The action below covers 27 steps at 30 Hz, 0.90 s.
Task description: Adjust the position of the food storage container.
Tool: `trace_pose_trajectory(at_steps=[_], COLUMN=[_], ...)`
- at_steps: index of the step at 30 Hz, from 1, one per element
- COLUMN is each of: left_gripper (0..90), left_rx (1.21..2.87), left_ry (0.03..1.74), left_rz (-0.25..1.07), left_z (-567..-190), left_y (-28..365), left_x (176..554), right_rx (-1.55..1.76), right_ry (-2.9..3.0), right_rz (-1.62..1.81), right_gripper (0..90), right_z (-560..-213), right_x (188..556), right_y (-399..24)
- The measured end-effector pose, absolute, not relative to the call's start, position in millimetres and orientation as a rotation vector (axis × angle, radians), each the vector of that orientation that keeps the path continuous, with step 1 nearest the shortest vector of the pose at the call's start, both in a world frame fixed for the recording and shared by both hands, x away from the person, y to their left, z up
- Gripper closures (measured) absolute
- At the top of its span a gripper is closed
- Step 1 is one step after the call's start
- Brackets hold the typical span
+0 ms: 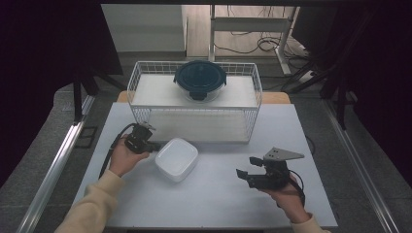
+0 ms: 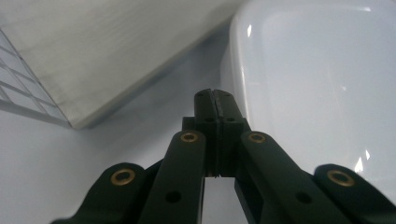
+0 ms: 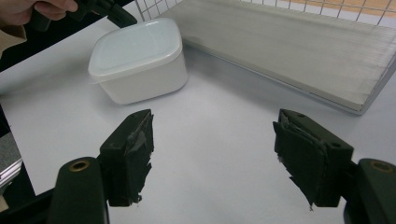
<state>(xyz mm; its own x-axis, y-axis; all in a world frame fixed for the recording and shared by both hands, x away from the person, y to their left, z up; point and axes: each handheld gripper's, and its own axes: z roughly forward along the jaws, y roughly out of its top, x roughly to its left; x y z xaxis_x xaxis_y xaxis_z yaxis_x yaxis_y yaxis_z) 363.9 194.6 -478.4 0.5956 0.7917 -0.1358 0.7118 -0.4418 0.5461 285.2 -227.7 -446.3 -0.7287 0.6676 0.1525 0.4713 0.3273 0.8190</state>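
Two grippers flank a white lidded container [image 1: 177,158] on the table [image 1: 218,194].
High view: the left gripper [image 1: 154,146] sits just beside the container's left edge, the right gripper [image 1: 247,167] well apart, in front of a wire rack [image 1: 252,82] bearing a dark round container [image 1: 200,79]. Left gripper view: jaws pressed together on nothing, next to the white wall. Right gripper view: jaws wide, empty.

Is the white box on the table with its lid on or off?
On. The white box carries its lid flat across the top, edges meeting the walls.
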Motion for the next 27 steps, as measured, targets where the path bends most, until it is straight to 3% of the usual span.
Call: trace_pose_trajectory(at_steps=[10, 27], left_gripper=[90.0, 90.0], left_rx=[2.308, 2.357], left_ry=[1.186, 0.983], left_rz=[0.199, 0.043], left_z=[-478, -480], left_y=[196, 151], left_x=[347, 310], right_rx=[1.05, 1.047], right_ry=[2.387, 2.386], right_rz=[1.346, 1.349], right_gripper=[28.3, 28.4], right_z=[-448, -447], right_x=[286, 285], right_y=[-226, -226])
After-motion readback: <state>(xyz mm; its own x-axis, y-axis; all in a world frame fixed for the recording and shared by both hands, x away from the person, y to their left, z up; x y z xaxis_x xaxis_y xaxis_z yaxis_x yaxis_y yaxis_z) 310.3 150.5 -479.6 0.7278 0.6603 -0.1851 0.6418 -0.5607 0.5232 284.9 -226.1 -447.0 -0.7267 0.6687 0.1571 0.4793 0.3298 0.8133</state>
